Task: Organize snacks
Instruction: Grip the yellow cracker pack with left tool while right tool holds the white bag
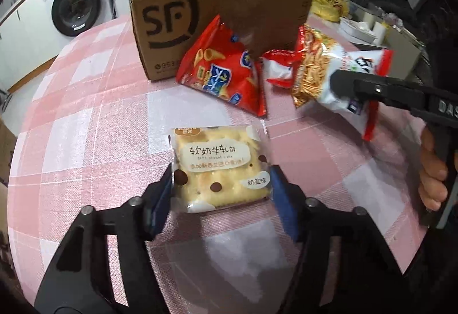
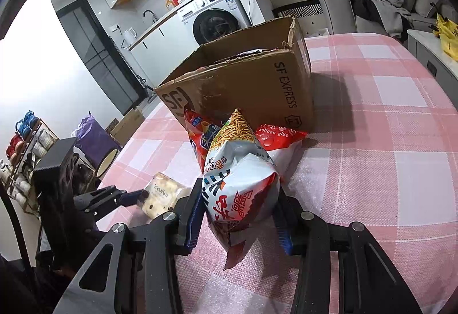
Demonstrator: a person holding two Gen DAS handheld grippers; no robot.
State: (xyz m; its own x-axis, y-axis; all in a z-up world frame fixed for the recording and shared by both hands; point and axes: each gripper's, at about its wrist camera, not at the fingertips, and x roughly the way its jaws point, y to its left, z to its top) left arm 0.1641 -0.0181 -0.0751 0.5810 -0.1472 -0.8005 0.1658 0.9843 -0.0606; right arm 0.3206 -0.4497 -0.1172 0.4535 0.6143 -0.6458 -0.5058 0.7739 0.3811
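Note:
My left gripper (image 1: 221,188) has its blue pads on both sides of a clear-wrapped cracker pack (image 1: 220,168) lying on the pink checked tablecloth (image 1: 86,142); the pads touch its edges. The pack also shows in the right wrist view (image 2: 163,194). My right gripper (image 2: 237,216) is shut on a white and red noodle-snack bag (image 2: 237,171), held above the table; it shows in the left wrist view (image 1: 329,76). A red chips bag (image 1: 226,71) and a red-white bag (image 2: 279,136) lean by the open SF cardboard box (image 1: 177,25).
The box (image 2: 252,85) stands at the table's far side. A washing machine (image 1: 77,5) and a counter are beyond the table. A sofa with clothes (image 2: 395,2) and yellow bags (image 1: 329,5) lie to the right.

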